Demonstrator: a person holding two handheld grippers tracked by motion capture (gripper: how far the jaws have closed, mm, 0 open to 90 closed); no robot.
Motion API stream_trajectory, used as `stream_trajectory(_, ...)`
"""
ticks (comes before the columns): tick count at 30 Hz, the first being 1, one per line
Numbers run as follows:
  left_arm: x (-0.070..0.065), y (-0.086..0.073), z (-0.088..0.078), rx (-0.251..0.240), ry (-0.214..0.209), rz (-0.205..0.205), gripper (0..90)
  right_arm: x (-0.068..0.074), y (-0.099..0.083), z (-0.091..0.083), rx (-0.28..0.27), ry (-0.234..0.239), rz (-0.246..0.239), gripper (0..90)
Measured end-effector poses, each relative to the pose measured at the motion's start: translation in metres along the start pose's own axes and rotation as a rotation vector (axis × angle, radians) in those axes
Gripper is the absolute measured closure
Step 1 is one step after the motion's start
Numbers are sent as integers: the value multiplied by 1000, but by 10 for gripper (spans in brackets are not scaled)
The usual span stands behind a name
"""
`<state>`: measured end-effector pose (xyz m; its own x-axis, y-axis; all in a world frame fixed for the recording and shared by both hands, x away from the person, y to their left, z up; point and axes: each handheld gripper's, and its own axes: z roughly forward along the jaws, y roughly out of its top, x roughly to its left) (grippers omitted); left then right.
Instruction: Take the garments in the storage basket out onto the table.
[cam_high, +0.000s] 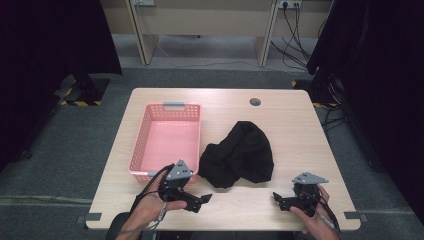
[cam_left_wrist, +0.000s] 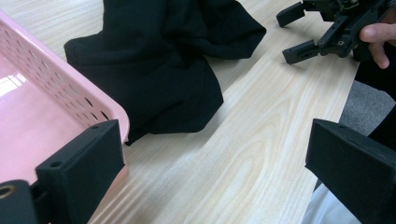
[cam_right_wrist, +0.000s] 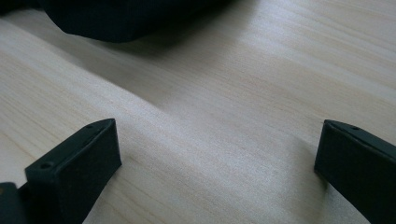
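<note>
A light wooden table (cam_high: 295, 125) stands on grey carpet (cam_high: 60, 145) — a round grey cable grommet (cam_high: 255, 102) sits near its far edge. Beyond it, a beige desk (cam_high: 210, 20) has black cables (cam_high: 292, 35) hanging from wall sockets (cam_high: 290, 4). Dark curtains (cam_high: 45, 45) flank both sides.

**Black cloth beside my pink basket**

A black cloth (cam_high: 238, 154) lies crumpled in a loose heap near the middle of the counter (cam_high: 290, 120), folds bunched. Just to its left sits a pink perforated basket (cam_high: 141, 141), upright, with a grey handle at its far rim. The cloth's edge lies just beside the basket's wall.
</note>
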<state>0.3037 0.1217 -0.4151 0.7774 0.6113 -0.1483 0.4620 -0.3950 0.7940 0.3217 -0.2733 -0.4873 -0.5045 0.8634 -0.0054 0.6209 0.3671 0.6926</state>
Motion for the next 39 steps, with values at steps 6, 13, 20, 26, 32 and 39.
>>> stream_trajectory(6,-3,-3,-1,-3,-4,3,37,0,0,0,1,0,1,4)
stream_trajectory(13,-5,-7,-1,0,-7,4,37,0,0,0,0,0,1,4)
stream_trajectory(20,-5,-14,0,9,5,8,37,0,0,0,1,0,2,4)
stream_trajectory(26,-2,-20,1,13,10,-7,37,0,0,0,1,0,2,4)
stream_trajectory(32,-2,-26,4,28,12,-6,38,0,0,0,0,-1,2,4)
stream_trajectory(39,-2,-31,6,36,20,-7,40,0,0,0,1,-1,2,4)
